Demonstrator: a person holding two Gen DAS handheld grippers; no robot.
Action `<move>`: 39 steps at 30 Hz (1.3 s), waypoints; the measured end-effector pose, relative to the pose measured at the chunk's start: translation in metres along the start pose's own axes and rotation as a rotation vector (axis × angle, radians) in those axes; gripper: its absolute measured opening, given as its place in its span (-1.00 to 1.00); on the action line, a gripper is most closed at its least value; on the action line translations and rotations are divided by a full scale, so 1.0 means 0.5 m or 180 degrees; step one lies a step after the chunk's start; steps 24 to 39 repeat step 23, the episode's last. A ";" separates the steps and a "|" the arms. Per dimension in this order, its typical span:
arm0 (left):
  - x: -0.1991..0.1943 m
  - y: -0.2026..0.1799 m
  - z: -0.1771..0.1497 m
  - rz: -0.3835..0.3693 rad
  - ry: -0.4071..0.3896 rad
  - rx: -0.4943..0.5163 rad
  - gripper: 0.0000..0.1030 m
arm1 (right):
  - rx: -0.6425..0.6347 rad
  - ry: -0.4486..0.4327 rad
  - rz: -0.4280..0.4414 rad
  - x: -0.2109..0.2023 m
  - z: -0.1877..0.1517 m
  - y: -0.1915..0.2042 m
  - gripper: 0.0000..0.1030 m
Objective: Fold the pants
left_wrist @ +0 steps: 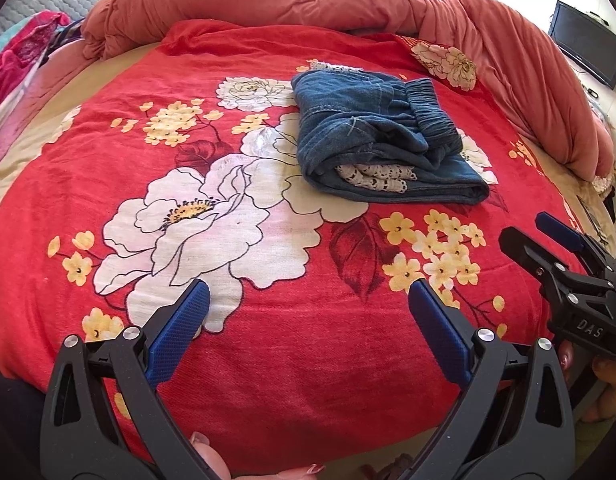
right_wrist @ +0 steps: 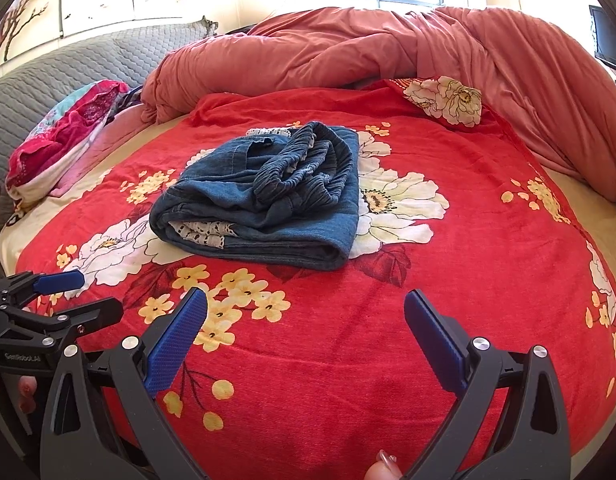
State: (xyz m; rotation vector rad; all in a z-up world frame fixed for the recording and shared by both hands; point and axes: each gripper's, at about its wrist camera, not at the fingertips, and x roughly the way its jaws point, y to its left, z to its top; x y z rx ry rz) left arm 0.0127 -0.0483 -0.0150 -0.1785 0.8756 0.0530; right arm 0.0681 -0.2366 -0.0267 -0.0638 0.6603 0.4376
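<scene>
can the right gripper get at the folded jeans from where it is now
Probably yes. The right gripper is open and empty, pointed across the red floral blanket toward the folded jeans, with only bare blanket between them. The left gripper sits off to the side, clear of that path.

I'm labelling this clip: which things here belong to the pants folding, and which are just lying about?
Job: folded denim pants; left gripper, open; right gripper, open; red floral blanket beneath.
Lying about: pink duvet; pink clothes pile; screen.
</scene>
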 end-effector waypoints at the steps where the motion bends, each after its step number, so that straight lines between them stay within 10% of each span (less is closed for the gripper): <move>1: -0.001 -0.001 0.000 -0.0015 0.0001 0.0004 0.81 | 0.0004 0.0008 -0.0014 0.002 0.000 -0.003 0.91; 14: -0.008 0.012 0.019 -0.0158 -0.0014 -0.0094 0.81 | 0.0180 -0.0004 -0.0097 0.003 0.002 -0.041 0.91; 23: 0.013 0.198 0.099 0.0461 0.0046 -0.0848 0.81 | 0.0367 -0.0166 -0.0465 -0.017 0.051 -0.143 0.91; 39: 0.013 0.198 0.099 0.0461 0.0046 -0.0848 0.81 | 0.0367 -0.0166 -0.0465 -0.017 0.051 -0.143 0.91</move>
